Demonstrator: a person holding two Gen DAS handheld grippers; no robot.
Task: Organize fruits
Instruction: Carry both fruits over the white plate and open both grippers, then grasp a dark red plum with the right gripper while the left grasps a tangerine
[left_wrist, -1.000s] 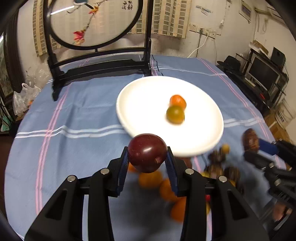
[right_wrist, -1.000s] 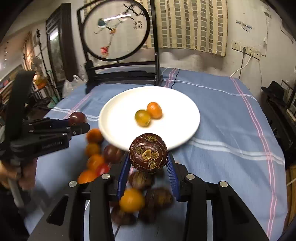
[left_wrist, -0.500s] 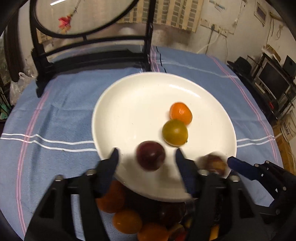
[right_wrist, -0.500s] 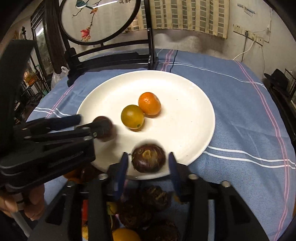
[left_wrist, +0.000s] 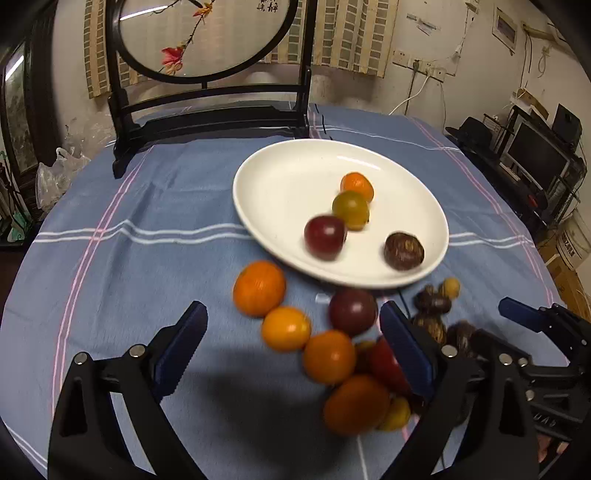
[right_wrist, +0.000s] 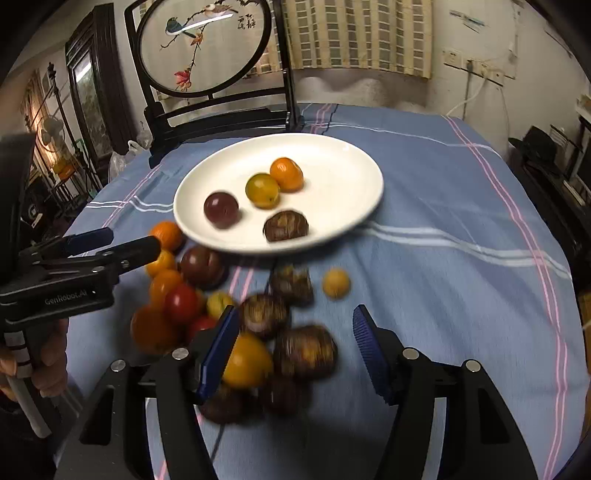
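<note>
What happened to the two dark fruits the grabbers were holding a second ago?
Both were let go onto the white plate: the purple plum from the left gripper, the brown wrinkled fruit from the right gripper. Both jaws are opening, holding nothing. The orange and yellow-green fruits stayed put.

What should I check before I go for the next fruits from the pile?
1. Left tool empty: ok, jaws opening, nothing pressed between its pads.
2. Right tool empty: ok, jaws opening, clamping nothing.
3. Last drops on the white plate: ok, dark red fruit and brown wrinkled fruit lie beside the yellow-green fruit and small orange fruit.
4. Dropped fruits settled: cannot tell, the dark red one looks blurred.
5. Room on the plate: ok, its far and left parts are bare.
6. Clean single target in the pile: not ok, fruits are bunched and touching.
</note>
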